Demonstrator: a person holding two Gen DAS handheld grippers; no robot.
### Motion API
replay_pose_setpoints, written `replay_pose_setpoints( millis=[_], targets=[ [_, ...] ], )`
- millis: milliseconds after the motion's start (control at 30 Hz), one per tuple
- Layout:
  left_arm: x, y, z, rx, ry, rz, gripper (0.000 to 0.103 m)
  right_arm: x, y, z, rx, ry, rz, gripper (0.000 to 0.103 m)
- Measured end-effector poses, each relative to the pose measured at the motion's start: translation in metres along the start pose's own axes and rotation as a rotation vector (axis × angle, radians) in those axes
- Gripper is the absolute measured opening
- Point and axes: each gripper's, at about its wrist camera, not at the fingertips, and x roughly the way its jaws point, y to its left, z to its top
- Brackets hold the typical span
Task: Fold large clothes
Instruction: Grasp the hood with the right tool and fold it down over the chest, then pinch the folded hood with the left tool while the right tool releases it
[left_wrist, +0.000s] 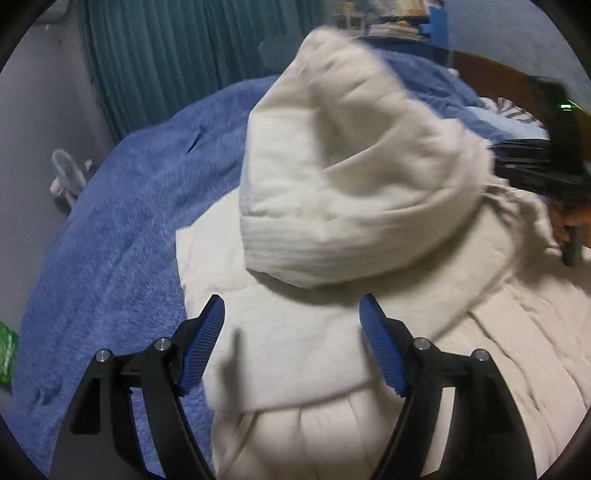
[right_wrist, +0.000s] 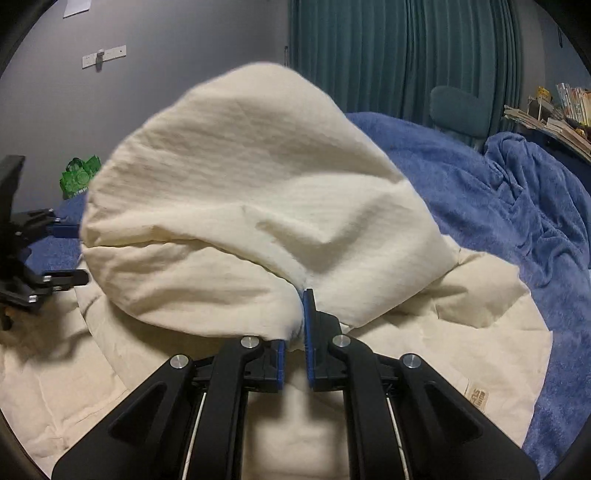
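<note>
A large cream padded garment (left_wrist: 332, 350) lies on the blue blanket of a bed. One part of it (left_wrist: 343, 177), with a ribbed cuff or hem, is lifted in a puffed fold. My right gripper (right_wrist: 295, 325) is shut on this lifted fold (right_wrist: 251, 206) and holds it above the rest of the garment. It shows at the right in the left wrist view (left_wrist: 535, 166), blurred. My left gripper (left_wrist: 291, 314) is open and empty, just above the flat part of the garment. It shows at the left edge of the right wrist view (right_wrist: 55, 254).
The blue fleece blanket (left_wrist: 122, 229) covers the bed and bunches at the far side (right_wrist: 524, 192). Teal curtains (right_wrist: 406, 55) hang behind. A cluttered shelf (right_wrist: 554, 114) is at the right, a green bag (right_wrist: 77, 177) and a small fan (left_wrist: 68, 177) by the grey wall.
</note>
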Motion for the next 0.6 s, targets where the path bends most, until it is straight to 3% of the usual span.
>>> replay_pose_setpoints(
  millis=[167,200,333,367,400,467,533,600],
  targets=[
    [-0.017,-0.004,0.039,-0.056,-0.048,-0.172,0.074,0.005,0.01,-0.002,-0.029,0.003,-0.01,0.011],
    [-0.011,-0.003,0.05,-0.091,-0.042,-0.225,0.075,0.005,0.013,-0.002,-0.033,0.005,-0.009,0.012],
    [0.017,-0.005,0.06,-0.206,0.018,-0.322,0.072,0.001,0.017,-0.004,-0.03,0.006,-0.006,0.014],
    [0.024,0.002,0.06,-0.244,0.027,-0.356,0.042,0.0,0.017,-0.004,-0.029,0.006,-0.005,0.016],
    [0.031,0.004,0.056,-0.277,0.046,-0.387,0.021,-0.001,0.018,-0.005,-0.032,0.004,0.007,0.018],
    [0.048,0.012,0.047,-0.333,0.093,-0.404,0.018,-0.001,0.015,-0.001,-0.04,0.001,0.033,0.026],
    [0.059,0.019,0.042,-0.327,0.096,-0.375,0.018,-0.005,0.018,-0.001,-0.073,0.006,0.064,0.034],
    [0.069,0.03,0.037,-0.365,0.107,-0.404,0.018,-0.012,0.02,-0.001,-0.089,-0.003,0.1,0.044]
  ],
)
